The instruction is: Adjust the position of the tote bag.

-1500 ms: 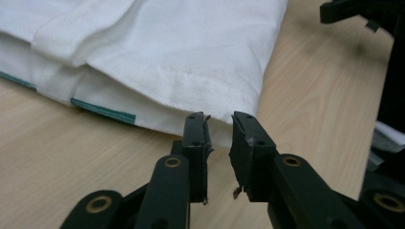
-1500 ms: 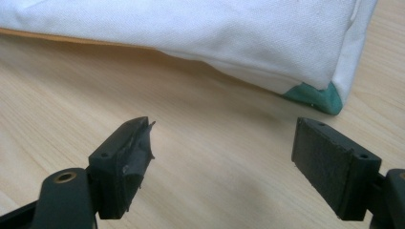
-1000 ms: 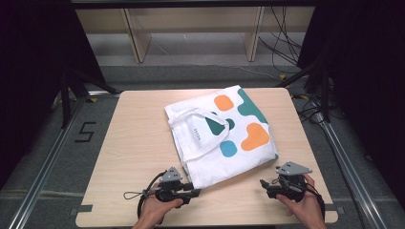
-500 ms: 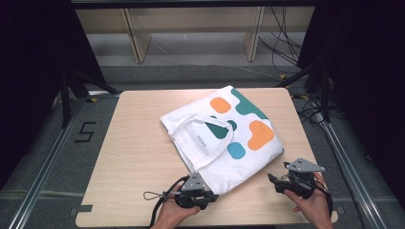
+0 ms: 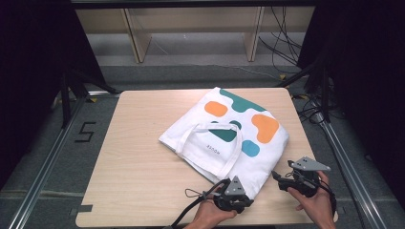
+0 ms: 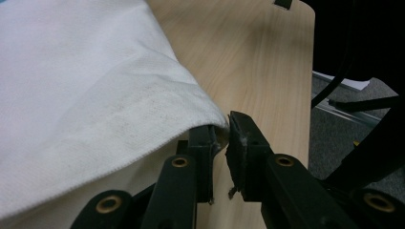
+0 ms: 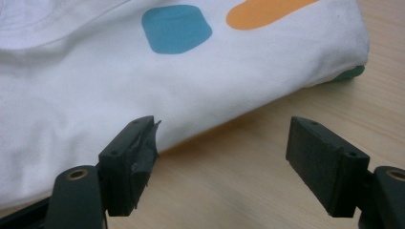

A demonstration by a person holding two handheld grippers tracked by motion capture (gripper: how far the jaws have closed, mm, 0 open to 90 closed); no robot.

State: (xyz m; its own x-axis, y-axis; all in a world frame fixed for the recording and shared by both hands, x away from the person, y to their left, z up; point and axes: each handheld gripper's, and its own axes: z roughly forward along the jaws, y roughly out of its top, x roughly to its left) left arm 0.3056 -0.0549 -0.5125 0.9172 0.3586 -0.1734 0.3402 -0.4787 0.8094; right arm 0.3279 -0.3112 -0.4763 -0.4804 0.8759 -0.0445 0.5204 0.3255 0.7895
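The white tote bag [image 5: 229,138] with coloured blobs lies skewed on the right half of the wooden table [image 5: 138,162]. The left gripper [image 5: 239,198] pinches the bag's near corner between narrowly set jaws. The right gripper [image 5: 282,183] hovers just beside the bag's edge, jaws wide, nothing between them.

A lab recording bay: black curtains [image 5: 28,71], floor rails [image 5: 43,167], loose cables [image 5: 282,43] behind the table [image 5: 138,143].

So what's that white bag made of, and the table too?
The bag looks like woven cotton canvas: matte, with a visible weave and a stitched hem in the left gripper view, plus printed colour patches. The table looks like pale wood or a wood-look laminate, smooth with faint grain lines; which one, I can't tell.
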